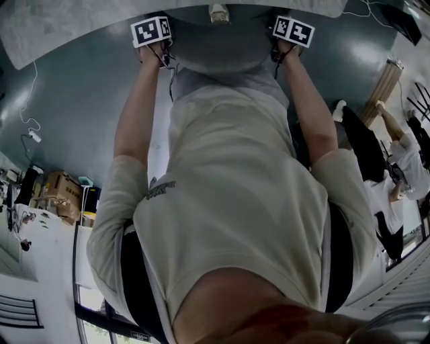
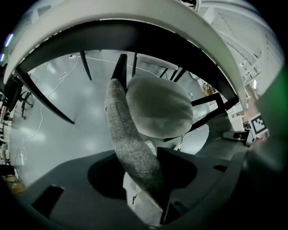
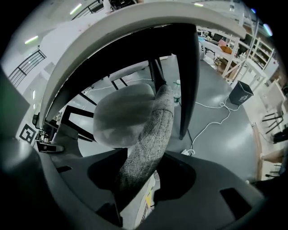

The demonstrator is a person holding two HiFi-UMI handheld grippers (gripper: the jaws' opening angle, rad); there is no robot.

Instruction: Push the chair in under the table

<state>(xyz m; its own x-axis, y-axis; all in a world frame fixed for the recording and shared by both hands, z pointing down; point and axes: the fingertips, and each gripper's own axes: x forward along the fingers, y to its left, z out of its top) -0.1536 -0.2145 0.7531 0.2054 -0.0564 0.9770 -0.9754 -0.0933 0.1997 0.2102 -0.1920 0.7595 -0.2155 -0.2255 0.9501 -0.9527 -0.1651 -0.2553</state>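
The chair has a grey tweed backrest (image 2: pixel 130 148) and a rounded grey seat (image 2: pixel 159 105). Its seat lies below the pale curved table rim (image 2: pixel 135 13), between black table legs (image 2: pixel 49 99). My left gripper (image 2: pixel 144 188) is shut on the backrest's top edge. The right gripper (image 3: pixel 135 188) grips the same backrest (image 3: pixel 150 134) further along, with the seat (image 3: pixel 123 117) beyond it and the table rim (image 3: pixel 112 27) above. In the head view both arms reach forward to the marker cubes of the left gripper (image 1: pixel 153 40) and right gripper (image 1: pixel 290 39), either side of the backrest (image 1: pixel 215 50).
White cables (image 3: pixel 211 121) trail over the grey floor by a black table leg (image 3: pixel 186 76). A dark bin (image 3: pixel 240 92) stands further off. Cardboard boxes (image 1: pixel 60 191) sit at the left, and another person (image 1: pixel 403 154) stands at the right.
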